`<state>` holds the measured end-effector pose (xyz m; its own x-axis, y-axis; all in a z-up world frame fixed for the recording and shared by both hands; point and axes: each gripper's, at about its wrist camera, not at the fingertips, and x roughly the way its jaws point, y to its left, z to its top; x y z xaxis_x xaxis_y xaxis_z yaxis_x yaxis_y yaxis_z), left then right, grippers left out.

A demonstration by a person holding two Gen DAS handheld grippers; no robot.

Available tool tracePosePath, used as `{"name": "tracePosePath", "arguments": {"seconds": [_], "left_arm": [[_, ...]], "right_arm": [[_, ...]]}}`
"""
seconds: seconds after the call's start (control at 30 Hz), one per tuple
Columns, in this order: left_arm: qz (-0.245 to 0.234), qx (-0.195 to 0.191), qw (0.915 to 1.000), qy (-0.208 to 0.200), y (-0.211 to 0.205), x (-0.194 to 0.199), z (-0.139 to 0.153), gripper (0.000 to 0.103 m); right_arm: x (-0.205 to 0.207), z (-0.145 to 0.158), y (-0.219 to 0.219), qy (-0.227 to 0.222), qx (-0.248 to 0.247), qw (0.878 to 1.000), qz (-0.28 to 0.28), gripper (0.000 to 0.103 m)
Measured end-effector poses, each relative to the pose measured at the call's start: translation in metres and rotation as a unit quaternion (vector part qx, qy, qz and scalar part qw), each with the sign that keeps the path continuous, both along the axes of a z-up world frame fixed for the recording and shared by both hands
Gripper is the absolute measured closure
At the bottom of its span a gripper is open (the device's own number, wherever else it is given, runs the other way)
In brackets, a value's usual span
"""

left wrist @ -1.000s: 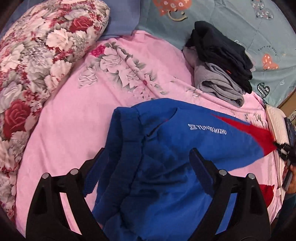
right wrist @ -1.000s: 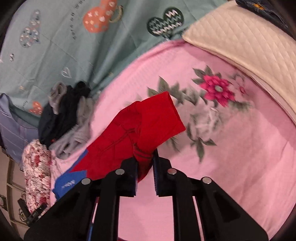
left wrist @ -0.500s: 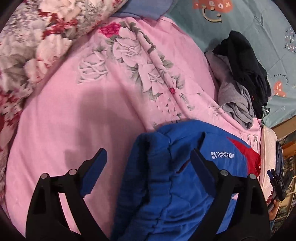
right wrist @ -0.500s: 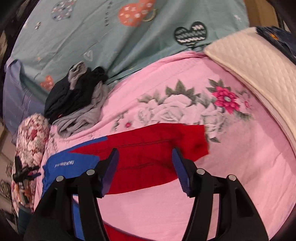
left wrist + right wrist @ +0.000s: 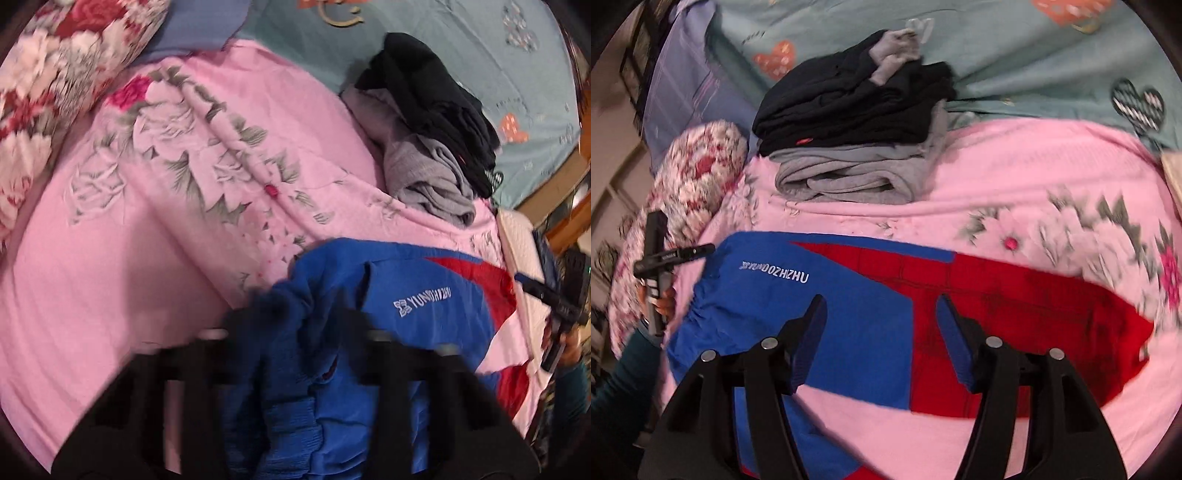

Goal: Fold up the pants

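Observation:
Blue and red pants [image 5: 886,302] lie spread on the pink floral bedspread [image 5: 1015,177], blue waist end at the left, red leg stretching right. My right gripper [image 5: 882,332] is open and empty, just above the pants' middle. In the left wrist view the bunched blue waistband [image 5: 303,369] lies between my left gripper's [image 5: 306,332] blurred fingers, which stand closer together around the fabric; whether they are shut on it cannot be told. The left gripper also shows in the right wrist view [image 5: 665,258], at the waist end.
A stack of folded black and grey clothes [image 5: 857,125] sits at the far edge of the bedspread, also in the left wrist view [image 5: 428,122]. A floral pillow [image 5: 55,74] lies at the left. A teal sheet [image 5: 997,44] lies behind. A cream quilted pad [image 5: 517,240] is at the right.
My right gripper let go of the red leg, opened and swung left over the spread pants. My left gripper's fingers have narrowed around the blue waistband; its view is blurred by motion.

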<state>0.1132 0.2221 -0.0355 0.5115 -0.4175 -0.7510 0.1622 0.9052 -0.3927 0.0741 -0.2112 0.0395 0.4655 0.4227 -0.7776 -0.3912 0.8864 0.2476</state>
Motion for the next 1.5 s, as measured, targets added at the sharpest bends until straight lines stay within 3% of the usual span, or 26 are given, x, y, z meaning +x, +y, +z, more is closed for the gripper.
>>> {"name": "tracePosePath", "arguments": {"seconds": [0.1, 0.2, 0.3, 0.37, 0.4, 0.43, 0.5, 0.67, 0.73, 0.77, 0.87, 0.93, 1.0, 1.1, 1.2, 1.23, 1.27, 1.3, 1.33, 1.37, 1.43, 1.5], "left_arm": [[-0.017, 0.007, 0.9994, -0.030, -0.004, -0.011, 0.012, 0.088], [-0.034, 0.016, 0.9969, -0.069, -0.007, -0.025, 0.023, 0.088], [-0.030, 0.022, 0.9980, -0.052, -0.005, -0.022, 0.016, 0.085], [-0.019, 0.027, 0.9983, -0.047, -0.001, -0.020, 0.010, 0.058], [-0.013, 0.030, 0.9983, -0.048, 0.001, -0.019, 0.009, 0.027], [-0.004, 0.035, 0.9980, -0.053, 0.002, -0.019, 0.008, 0.017], [-0.003, 0.040, 0.9975, -0.058, 0.004, -0.019, 0.006, 0.017], [-0.029, 0.045, 0.9984, -0.017, -0.009, -0.004, -0.015, 0.017], [-0.030, 0.059, 0.9977, -0.018, -0.016, -0.001, -0.019, 0.019], [-0.033, 0.057, 0.9976, -0.022, -0.018, -0.001, -0.019, 0.019], [-0.031, 0.056, 0.9976, -0.028, -0.015, -0.003, -0.014, 0.043], [-0.033, 0.047, 0.9979, -0.031, -0.008, -0.005, -0.010, 0.050], [-0.036, 0.033, 0.9985, -0.026, -0.001, -0.005, -0.011, 0.045], [-0.036, 0.025, 0.9989, -0.020, 0.001, -0.003, -0.016, 0.021], [-0.035, 0.031, 0.9986, -0.023, -0.003, -0.001, -0.019, 0.021], [-0.035, 0.028, 0.9987, -0.023, -0.003, 0.000, -0.018, 0.024], [-0.033, 0.022, 0.9989, -0.023, -0.002, 0.001, -0.017, 0.027], [-0.033, 0.016, 0.9991, -0.022, 0.000, 0.002, -0.016, 0.041], [-0.026, 0.015, 0.9993, -0.023, 0.002, 0.001, -0.014, 0.052], [-0.023, 0.014, 0.9993, -0.024, 0.005, 0.001, -0.014, 0.056], [-0.016, 0.020, 0.9991, -0.032, 0.009, -0.004, -0.009, 0.083], [-0.019, 0.014, 0.9989, -0.040, 0.011, -0.012, -0.002, 0.086]], "right_arm": [[0.015, -0.007, 0.034, -0.017, -0.062, 0.996, 0.057, 0.041], [0.030, -0.020, 0.073, -0.036, -0.131, 0.983, 0.121, 0.041], [0.047, -0.038, 0.102, -0.038, -0.174, 0.970, 0.167, 0.042], [0.059, -0.047, 0.114, -0.029, -0.183, 0.964, 0.190, 0.047], [0.064, -0.049, 0.119, -0.029, -0.186, 0.962, 0.199, 0.050], [0.070, -0.052, 0.122, -0.028, -0.190, 0.960, 0.206, 0.051], [0.080, -0.058, 0.127, -0.024, -0.193, 0.956, 0.219, 0.051], [0.093, -0.063, 0.129, -0.006, -0.175, 0.952, 0.249, 0.058], [0.089, -0.062, 0.133, 0.001, -0.182, 0.944, 0.274, 0.084], [0.085, -0.062, 0.136, -0.002, -0.193, 0.940, 0.282, 0.087], [0.080, -0.058, 0.138, -0.004, -0.208, 0.933, 0.294, 0.096], [0.080, -0.056, 0.140, 0.005, -0.199, 0.931, 0.306, 0.096], [0.085, -0.056, 0.140, 0.011, -0.195, 0.931, 0.307, 0.091], [0.087, -0.063, 0.137, 0.015, -0.179, 0.935, 0.305, 0.050], [0.087, -0.072, 0.146, 0.004, -0.188, 0.932, 0.309, 0.052], [0.087, -0.072, 0.147, 0.005, -0.185, 0.933, 0.308, 0.071], [0.089, -0.071, 0.147, 0.009, -0.185, 0.934, 0.307, 0.082], [0.090, -0.069, 0.145, 0.007, -0.188, 0.934, 0.305, 0.093], [0.088, -0.066, 0.144, 0.000, -0.192, 0.933, 0.304, 0.097], [0.086, -0.064, 0.142, -0.004, -0.191, 0.934, 0.303, 0.097], [0.081, -0.056, 0.137, -0.017, -0.190, 0.936, 0.295, 0.098], [0.074, -0.046, 0.134, -0.032, -0.190, 0.939, 0.285, 0.098]]}}
